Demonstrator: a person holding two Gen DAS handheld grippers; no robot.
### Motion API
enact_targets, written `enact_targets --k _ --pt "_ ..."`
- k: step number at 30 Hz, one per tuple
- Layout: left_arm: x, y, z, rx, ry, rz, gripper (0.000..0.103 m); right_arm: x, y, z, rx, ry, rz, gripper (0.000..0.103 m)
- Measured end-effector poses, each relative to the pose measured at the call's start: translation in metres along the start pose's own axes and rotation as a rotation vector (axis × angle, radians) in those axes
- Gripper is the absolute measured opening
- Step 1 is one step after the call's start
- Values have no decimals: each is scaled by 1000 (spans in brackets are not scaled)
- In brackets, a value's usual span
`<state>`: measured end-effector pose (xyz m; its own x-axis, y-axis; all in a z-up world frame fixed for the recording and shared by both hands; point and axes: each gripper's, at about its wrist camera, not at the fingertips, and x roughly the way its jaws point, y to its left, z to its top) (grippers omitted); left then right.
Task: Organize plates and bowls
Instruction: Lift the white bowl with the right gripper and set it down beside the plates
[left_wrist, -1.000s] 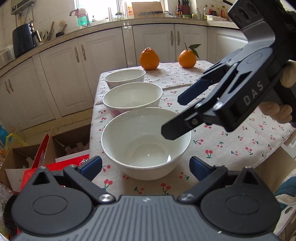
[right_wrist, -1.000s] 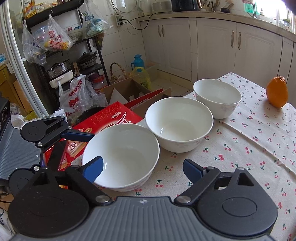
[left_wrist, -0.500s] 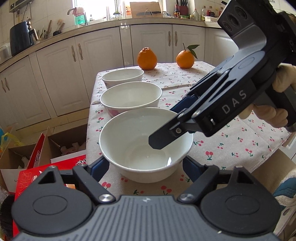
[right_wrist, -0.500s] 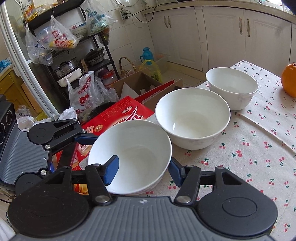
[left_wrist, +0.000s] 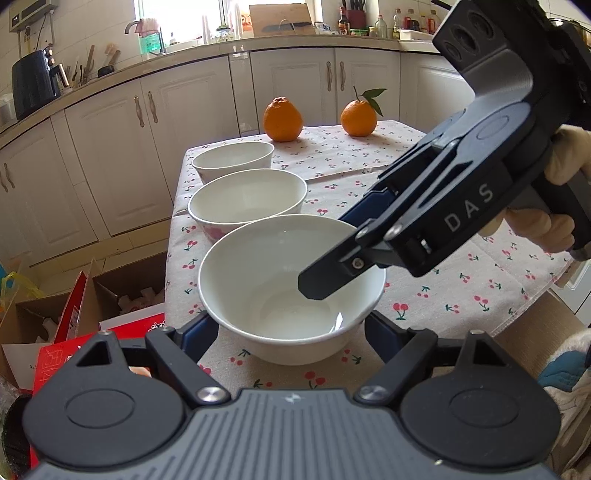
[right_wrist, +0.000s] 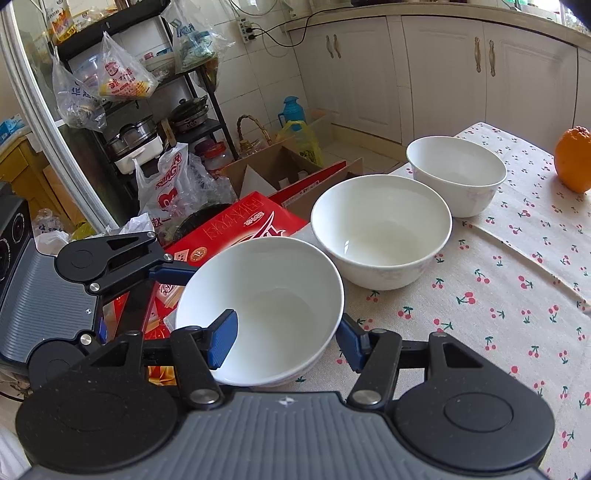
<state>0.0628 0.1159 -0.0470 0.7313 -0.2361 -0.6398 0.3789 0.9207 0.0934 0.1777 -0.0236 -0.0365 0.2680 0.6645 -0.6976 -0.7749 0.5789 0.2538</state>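
Observation:
Three white bowls stand in a row on the cherry-print tablecloth (left_wrist: 461, 236). The near bowl (left_wrist: 258, 280) (right_wrist: 266, 288) sits at the table's corner. My left gripper (left_wrist: 288, 330) clasps it from outside, a blue pad pressed on each side of its lower wall. My right gripper (right_wrist: 286, 341) (left_wrist: 328, 254) is shut on the same bowl's wall, with one finger inside the bowl and the other outside the rim. Behind it are the middle bowl (left_wrist: 247, 199) (right_wrist: 380, 229) and the smaller far bowl (left_wrist: 232, 158) (right_wrist: 458, 173), both untouched.
Two oranges (left_wrist: 282, 120) (left_wrist: 358, 118) sit at the table's far end. A gloved hand (left_wrist: 565, 162) holds the right gripper. Beside the table, on the floor, lie a red box (right_wrist: 240, 229) and open cardboard boxes (right_wrist: 273, 173). A rack (right_wrist: 155, 122) holds pots and bags.
The left jaws narrowed from wide open onto the near bowl's sides. The right gripper dropped one finger into that bowl and closed on its wall.

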Motion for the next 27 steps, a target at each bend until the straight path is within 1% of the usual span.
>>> enact_targets --k 6,14,17,21,27 --pt "6 -16 12 37 -25 -52 86 -21 -9 -14 44 -28 -61 64" --pt "27 -42 33 76 -63 -157 86 -60 -28 -32 113 -73 -172 65" --pt "37 -53 40 101 -70 -191 86 -71 -39 -41 151 -92 -201 65" --pt "50 -65 49 132 -77 -225 86 -82 -53 -51 188 -104 -242 65" --pt "68 -80 58 150 -68 -258 86 -90 -72 -60 235 -110 -277 65"
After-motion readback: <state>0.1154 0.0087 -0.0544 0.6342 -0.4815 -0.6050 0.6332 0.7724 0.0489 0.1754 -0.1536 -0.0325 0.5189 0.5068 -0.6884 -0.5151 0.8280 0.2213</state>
